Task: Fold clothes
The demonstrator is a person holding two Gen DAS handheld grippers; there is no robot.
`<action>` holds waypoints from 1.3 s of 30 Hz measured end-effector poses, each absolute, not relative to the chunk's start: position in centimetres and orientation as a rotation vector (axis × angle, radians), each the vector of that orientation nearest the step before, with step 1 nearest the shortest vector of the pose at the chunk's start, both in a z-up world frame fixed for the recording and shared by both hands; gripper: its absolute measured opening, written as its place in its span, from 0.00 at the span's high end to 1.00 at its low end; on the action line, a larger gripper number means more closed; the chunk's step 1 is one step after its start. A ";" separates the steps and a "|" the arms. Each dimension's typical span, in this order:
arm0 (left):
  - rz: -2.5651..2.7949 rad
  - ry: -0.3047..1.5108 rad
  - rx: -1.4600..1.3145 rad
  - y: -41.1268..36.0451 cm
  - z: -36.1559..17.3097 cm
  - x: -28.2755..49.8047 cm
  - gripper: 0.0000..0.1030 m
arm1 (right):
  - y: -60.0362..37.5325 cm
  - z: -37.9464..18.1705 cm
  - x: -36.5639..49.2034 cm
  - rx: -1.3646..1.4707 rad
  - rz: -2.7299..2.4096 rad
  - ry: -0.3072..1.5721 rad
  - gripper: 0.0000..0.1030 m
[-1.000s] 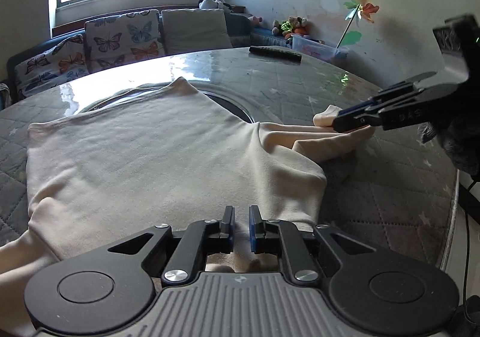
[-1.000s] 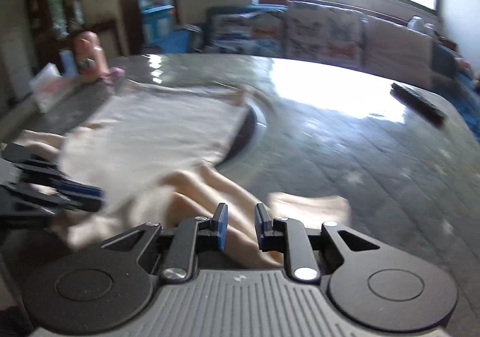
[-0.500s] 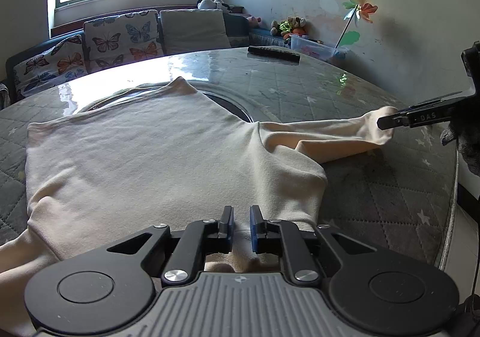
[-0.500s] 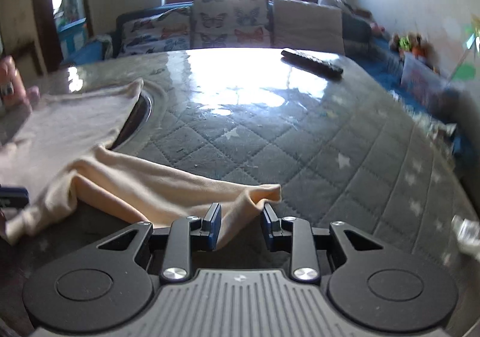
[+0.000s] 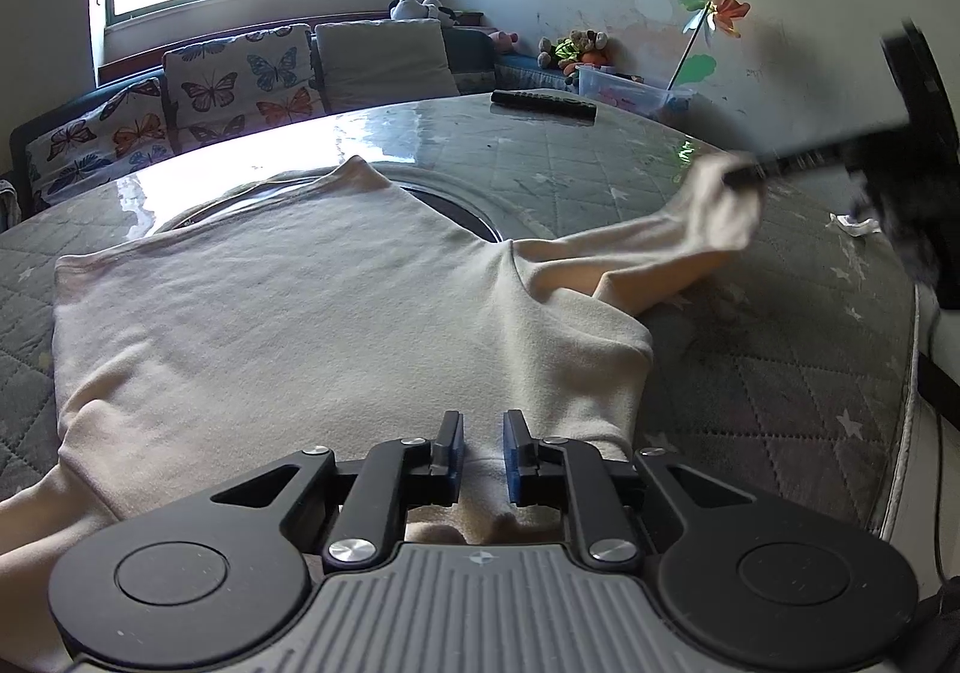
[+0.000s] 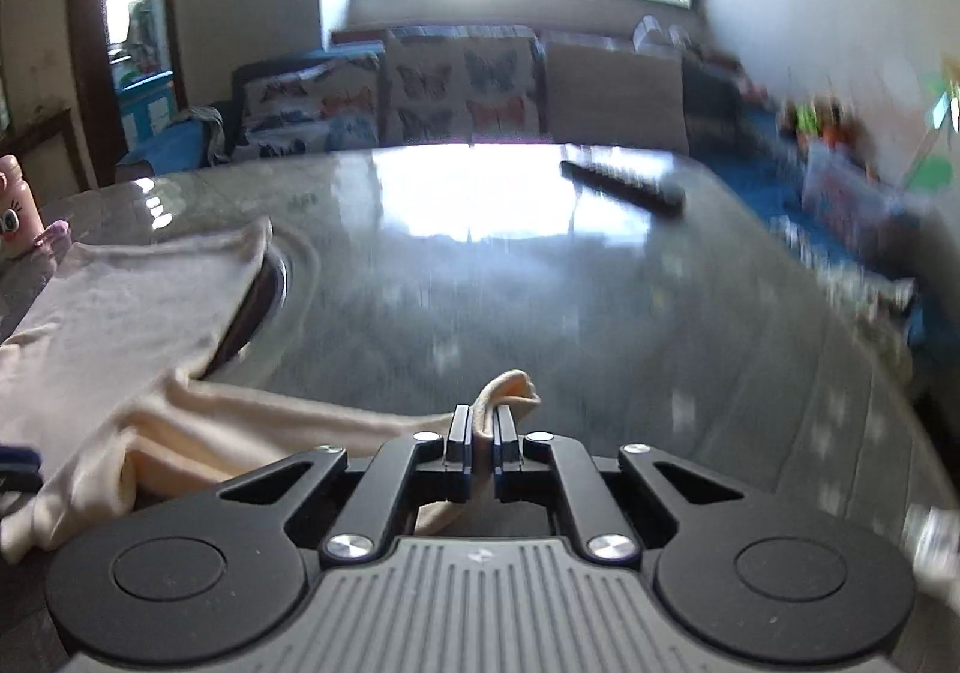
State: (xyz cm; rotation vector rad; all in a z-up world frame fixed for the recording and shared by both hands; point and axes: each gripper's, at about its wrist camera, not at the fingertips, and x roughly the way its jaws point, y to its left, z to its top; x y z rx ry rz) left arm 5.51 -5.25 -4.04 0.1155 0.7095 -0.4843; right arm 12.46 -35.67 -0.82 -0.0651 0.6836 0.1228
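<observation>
Right wrist view: right tool (image 6: pixel 482 424) clamped on cream shirt's (image 5: pixel 312 325) sleeve (image 6: pixel 504 391); left tool (image 5: pixel 483 445) pinches shirt's edge

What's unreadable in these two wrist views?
- Garment near edge, left wrist view: hidden under the left gripper body.
- Toys beside the storage box, right wrist view: motion-blurred.
- Remote buttons: too small.
- Sleeve cuff in right gripper: partly hidden.
</observation>
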 end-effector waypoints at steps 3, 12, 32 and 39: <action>-0.488 0.708 0.120 -5.2 -4.1 5.5 0.85 | -35.1 0.6 14.2 -0.100 0.139 0.620 0.95; -0.502 0.701 0.132 -5.1 -4.2 5.7 0.84 | -36.5 -2.5 19.5 -0.128 0.057 0.664 0.95; -0.550 0.650 0.163 -7.2 -2.1 6.1 0.79 | -34.7 -4.4 20.7 -0.052 0.167 0.763 0.71; -0.617 0.699 0.172 -9.0 -3.8 6.2 0.79 | -34.3 -5.4 21.9 -0.054 0.143 0.773 0.68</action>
